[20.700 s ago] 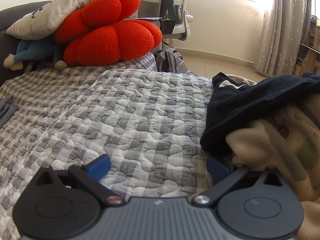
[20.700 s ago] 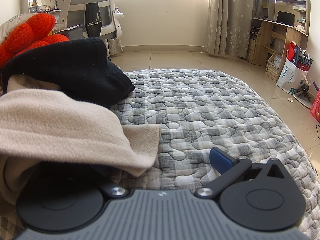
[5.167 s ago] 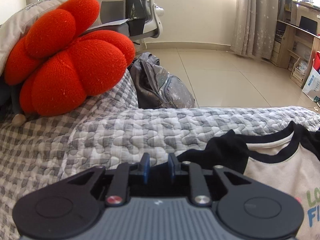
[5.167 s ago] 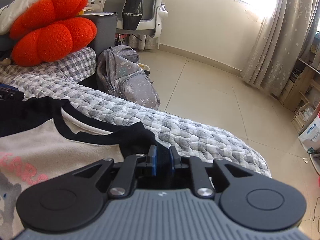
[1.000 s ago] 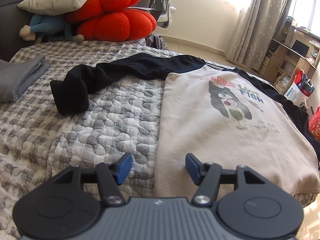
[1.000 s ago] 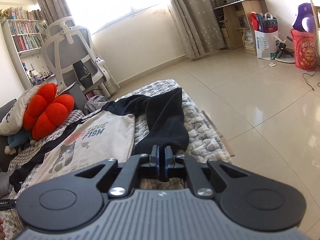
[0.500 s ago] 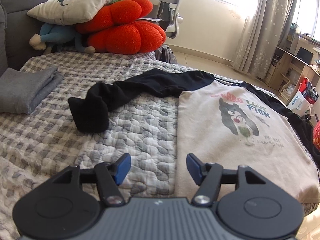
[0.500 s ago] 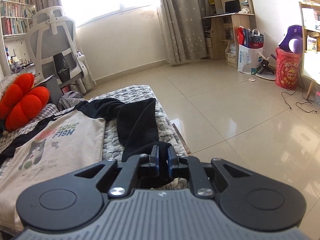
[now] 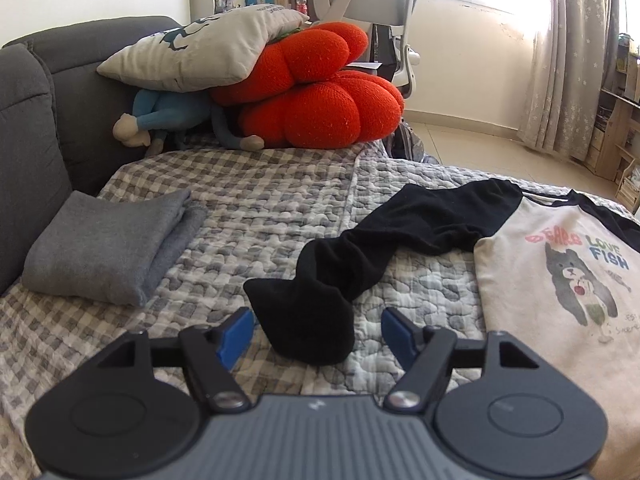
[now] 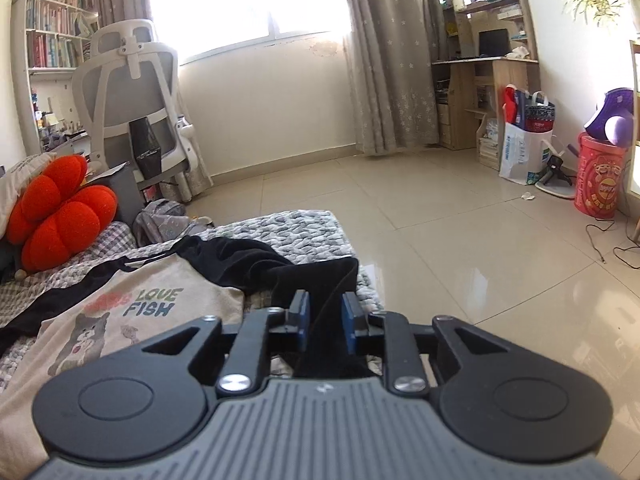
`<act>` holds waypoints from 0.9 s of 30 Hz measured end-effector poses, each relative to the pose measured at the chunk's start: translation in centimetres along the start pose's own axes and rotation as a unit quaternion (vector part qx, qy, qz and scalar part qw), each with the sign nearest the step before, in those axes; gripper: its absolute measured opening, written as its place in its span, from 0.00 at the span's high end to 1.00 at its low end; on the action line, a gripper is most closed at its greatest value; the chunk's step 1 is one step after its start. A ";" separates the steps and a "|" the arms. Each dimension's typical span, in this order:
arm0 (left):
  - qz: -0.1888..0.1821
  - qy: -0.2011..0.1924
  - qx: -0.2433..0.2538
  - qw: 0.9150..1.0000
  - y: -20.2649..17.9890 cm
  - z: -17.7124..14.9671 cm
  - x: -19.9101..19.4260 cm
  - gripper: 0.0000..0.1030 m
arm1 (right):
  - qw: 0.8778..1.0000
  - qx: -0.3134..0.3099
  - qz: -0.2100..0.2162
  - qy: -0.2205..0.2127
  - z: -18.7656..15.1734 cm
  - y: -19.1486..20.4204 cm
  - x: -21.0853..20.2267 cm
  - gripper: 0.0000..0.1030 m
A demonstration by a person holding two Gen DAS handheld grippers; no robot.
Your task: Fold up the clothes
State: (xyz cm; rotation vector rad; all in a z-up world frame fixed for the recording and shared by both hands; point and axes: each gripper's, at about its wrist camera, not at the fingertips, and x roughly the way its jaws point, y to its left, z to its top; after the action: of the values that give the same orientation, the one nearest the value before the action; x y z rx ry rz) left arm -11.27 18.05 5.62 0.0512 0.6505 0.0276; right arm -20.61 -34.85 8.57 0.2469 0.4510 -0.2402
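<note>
Closest, my left gripper (image 9: 316,334) was spreading around the limp black left sleeve cuff (image 9: 308,320); my right gripper (image 10: 325,322) was opening off the other sleeve (image 10: 320,280). Beyond, the soft cream printed sweatshirt (image 9: 560,280) lay flat on the quilted checked bedspread (image 9: 260,216); cuffs seemed best to pinch.

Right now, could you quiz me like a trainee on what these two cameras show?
1. True or false: the left fingers press on the black sleeve.
2. Which lies beside the sofa back: A) folded grey cloth, B) backpack, C) red bin?
3. Fill in: the shirt print reads "LOVE ____".

Key: 1 false, they stand apart, opening, either side of its cuff. 2 A. 3 FISH.
</note>
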 end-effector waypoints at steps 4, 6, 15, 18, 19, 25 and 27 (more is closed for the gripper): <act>0.023 -0.002 0.030 0.999 -0.8 1.1 2.5 0.30 | 0.998 -0.043 0.041 0.033 0.7 2.3 2.5 0.41; 0.035 0.011 0.050 0.998 -1.2 1.6 4.6 0.50 | 0.996 -0.046 0.053 0.048 0.8 2.9 3.7 0.41; 0.112 -0.012 0.035 0.993 4.2 6.9 6.9 0.92 | 0.990 -0.037 0.090 0.100 -0.2 5.0 7.2 0.41; 0.096 0.007 -0.042 0.994 8.9 8.9 7.3 0.91 | 0.988 -0.035 0.100 0.113 -0.7 5.5 7.8 0.41; 0.076 0.022 -0.080 0.994 10.6 9.3 7.5 0.91 | 0.987 -0.035 0.104 0.117 -0.8 5.7 7.9 0.41; 0.068 0.027 -0.114 0.991 13.7 9.8 8.2 0.85 | 0.985 -0.043 0.104 0.132 -1.7 6.6 8.6 0.41; 0.092 0.024 -0.097 0.991 13.5 10.1 8.5 0.85 | 0.984 -0.044 0.105 0.134 -2.0 6.8 8.7 0.41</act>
State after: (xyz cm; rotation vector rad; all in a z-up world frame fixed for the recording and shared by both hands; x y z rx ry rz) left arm 1.43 31.47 9.25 -0.0785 0.6866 0.2699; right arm -11.88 -29.38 4.05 0.2403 0.6960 0.0219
